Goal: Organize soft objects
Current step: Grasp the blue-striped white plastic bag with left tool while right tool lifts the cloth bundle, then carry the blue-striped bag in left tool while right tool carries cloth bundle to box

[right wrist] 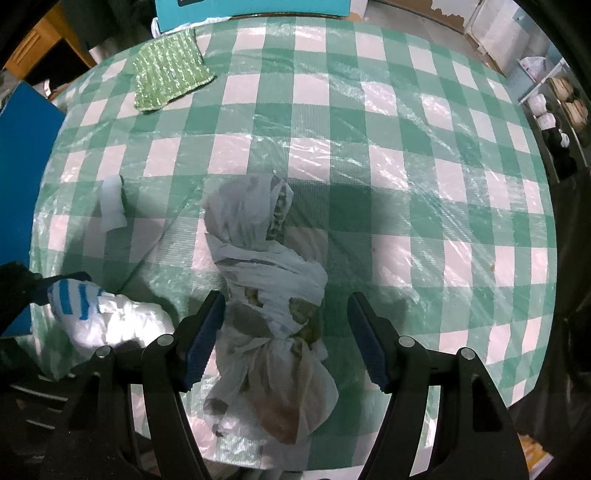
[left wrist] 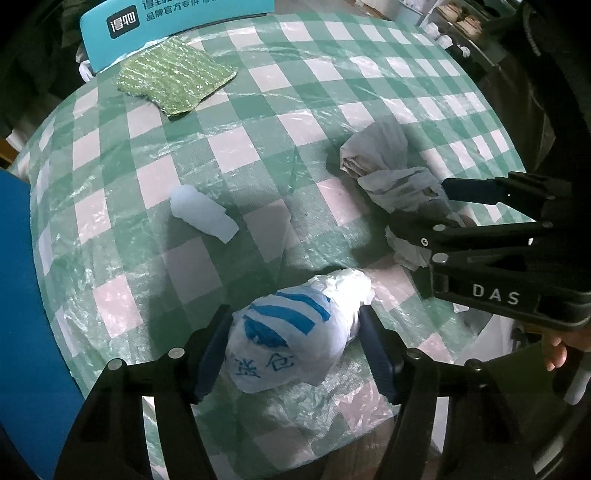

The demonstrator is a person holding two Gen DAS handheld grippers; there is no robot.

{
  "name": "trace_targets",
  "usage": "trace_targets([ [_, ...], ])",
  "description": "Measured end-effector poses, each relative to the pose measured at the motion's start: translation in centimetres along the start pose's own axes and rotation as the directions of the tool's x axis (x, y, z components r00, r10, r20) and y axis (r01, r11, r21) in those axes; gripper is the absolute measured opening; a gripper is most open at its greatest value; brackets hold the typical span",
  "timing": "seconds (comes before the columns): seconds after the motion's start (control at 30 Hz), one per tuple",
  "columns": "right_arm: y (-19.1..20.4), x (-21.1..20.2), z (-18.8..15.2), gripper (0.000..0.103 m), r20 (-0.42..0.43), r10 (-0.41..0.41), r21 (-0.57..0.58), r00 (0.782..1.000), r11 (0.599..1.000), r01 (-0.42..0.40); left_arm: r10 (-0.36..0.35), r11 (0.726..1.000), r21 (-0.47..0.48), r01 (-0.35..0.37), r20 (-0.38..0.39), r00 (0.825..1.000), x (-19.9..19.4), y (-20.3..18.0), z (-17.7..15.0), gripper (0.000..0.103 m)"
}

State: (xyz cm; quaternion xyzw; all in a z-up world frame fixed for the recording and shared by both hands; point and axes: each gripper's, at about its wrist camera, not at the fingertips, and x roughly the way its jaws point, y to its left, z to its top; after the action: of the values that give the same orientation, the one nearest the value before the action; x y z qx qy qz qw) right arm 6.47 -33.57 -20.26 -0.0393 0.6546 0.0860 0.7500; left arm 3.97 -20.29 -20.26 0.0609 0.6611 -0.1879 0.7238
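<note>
Blue-padded fingers of the left gripper (left wrist: 293,350), pointing steeply down, clenched on one white plastic bag bundle (left wrist: 288,332) with blue stripes and blue lettering, a pad against each side. Lies on the near part of the desk (left wrist: 332,92), close to its front edge.

Right gripper (right wrist: 286,339) just beside, pointing straight down, released: straddles one grey knotted cloth bundle (right wrist: 266,280), left pad at the cloth's edge, right pad clear of it with checked cloth showing between. Runs lengthwise away from the gripper, its near end reaching the desk's front edge.

Counted outward: two grippers, four soft things in all. Beyond the bag, one small white roll (left wrist: 203,214), lying alone on its side, apart from both bundles. Farther back, near the far left rim, one flat green knitted cloth (left wrist: 173,81), partly overlapping the rim beside a teal box (left wrist: 177,22).

Round desk, green-and-white checks under crinkled clear film. Wide bare stretch across the middle and whole right half. Left side hemmed by a blue panel (left wrist: 22,295) close against the rim; shelves with small items past the far right edge.
</note>
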Motion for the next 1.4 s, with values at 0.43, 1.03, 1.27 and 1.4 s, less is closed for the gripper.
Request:
trace_targets([
  [0.43,1.1,1.8,0.2,0.037,0.011,-0.027,-0.026,1.000,0.999,0.027,0.039,0.999,0.002,-0.039,0.039,0.998,-1.7,1.0,0.2,0.067],
  [1.03,3.4,-4.9,-0.4,0.036,0.129,0.013,-0.041,0.992,0.999,-0.008,0.096,0.995,-0.006,-0.096,0.149,0.984,-6.5,1.0,-1.0,0.067],
  [1.27,2.3,-8.7,-0.4,0.036,0.186,0.040,-0.070,0.982,0.997,-0.027,0.110,0.994,-0.009,-0.110,0.200,0.974,-9.1,1.3,-1.5,0.067],
  [1.4,3.2,-10.4,-0.3,0.036,0.221,0.060,-0.097,0.973,0.995,-0.039,0.123,0.992,-0.008,-0.124,0.231,0.965,-10.5,1.4,-1.7,0.067],
])
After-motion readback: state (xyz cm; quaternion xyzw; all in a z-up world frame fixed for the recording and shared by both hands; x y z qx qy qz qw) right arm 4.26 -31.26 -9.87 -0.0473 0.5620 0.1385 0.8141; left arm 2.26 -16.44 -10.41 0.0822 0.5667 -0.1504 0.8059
